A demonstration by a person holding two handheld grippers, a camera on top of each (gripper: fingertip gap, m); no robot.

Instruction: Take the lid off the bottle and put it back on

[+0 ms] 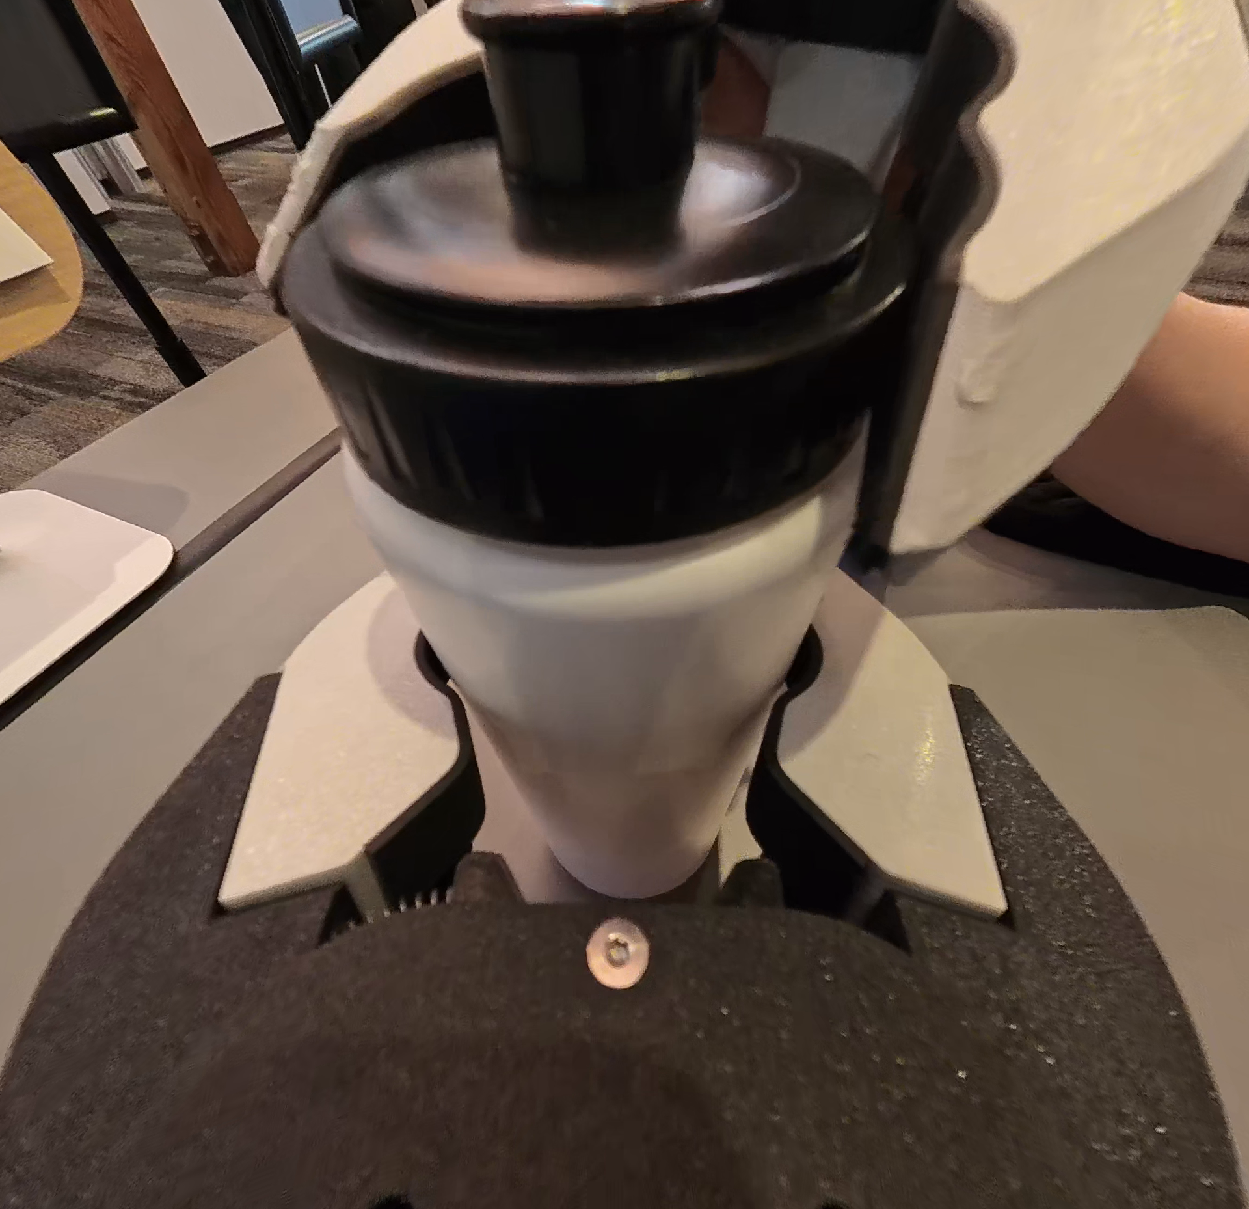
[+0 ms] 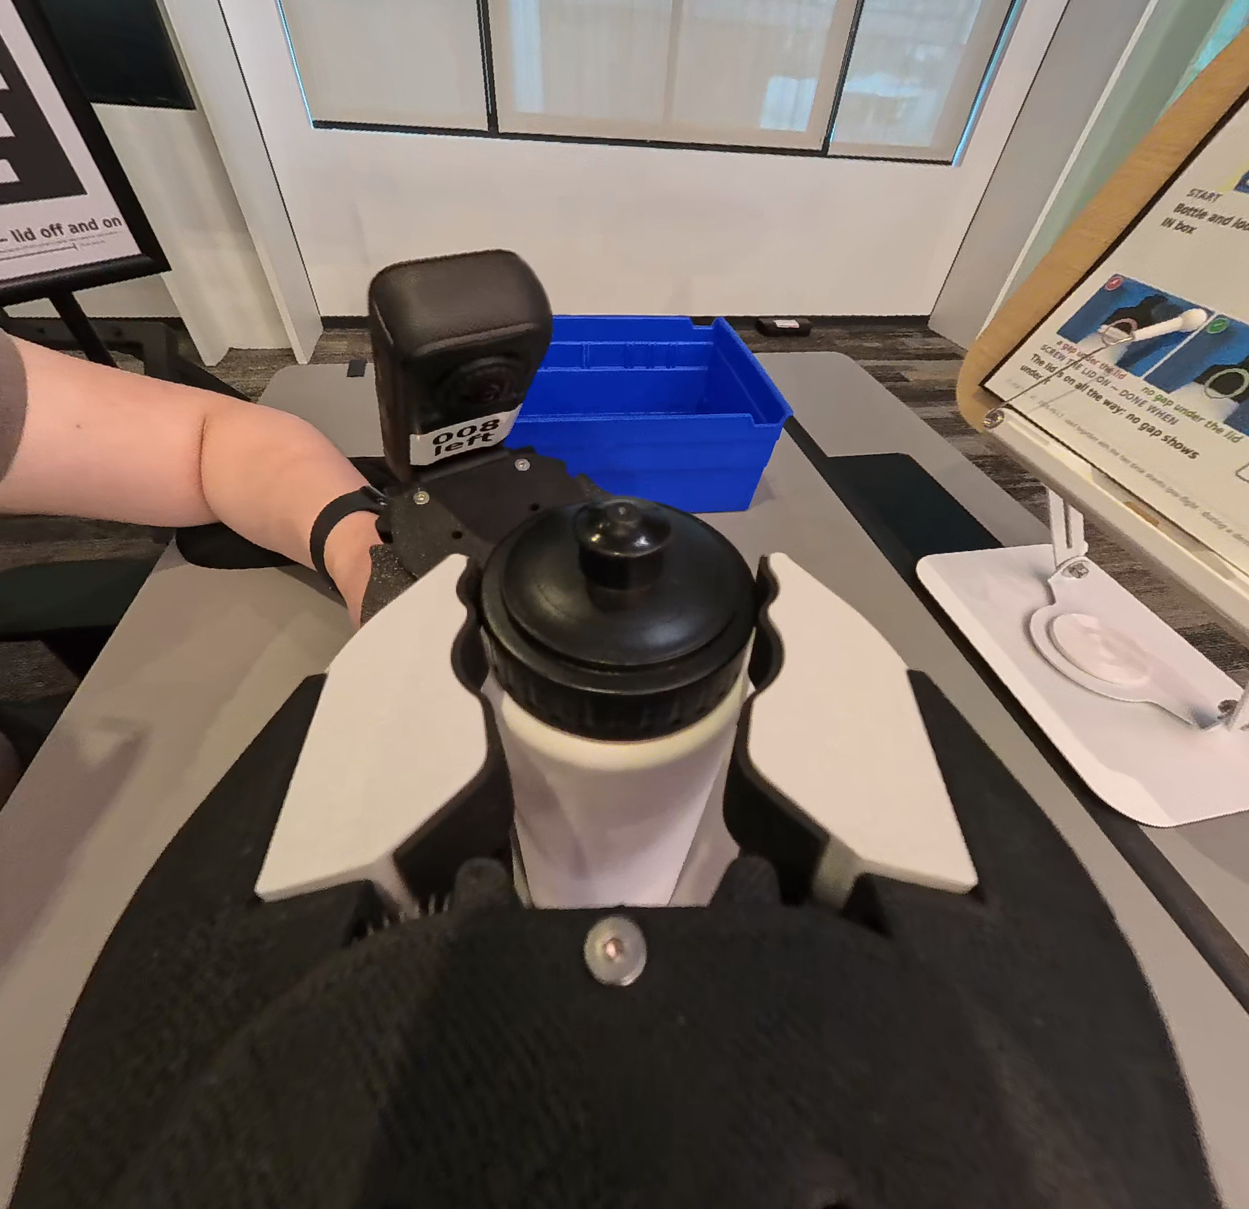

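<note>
The bottle (image 2: 611, 811) is white and smooth, and it stands upright on the grey desk (image 2: 169, 676). On top sits a black lid (image 2: 615, 629). The lid is round with little ridges around its side, and a black spout (image 2: 618, 544) with a knob sticks up from its middle. The lid sits on the bottle's neck.

The left gripper (image 1: 618, 723) holds the white body of the bottle. Its pale fingers (image 1: 338, 771) press on both sides of the body, below the lid.

The right gripper (image 2: 618, 625) is up at the lid. Its pale fingers (image 2: 392, 723) sit on both sides of the lid, and the black inner edges look like they touch the ridged side. In the left wrist view, parts of the right gripper look blurry behind the lid.

A person's arm (image 2: 169, 453) with a black wrist band (image 2: 334, 521) reaches in from the left and holds the left gripper. Behind the bottle there is a blue bin (image 2: 649, 412) on the desk. To the right, a white stand (image 2: 1081, 690) holds up a sheet with pictures (image 2: 1149, 338).
</note>
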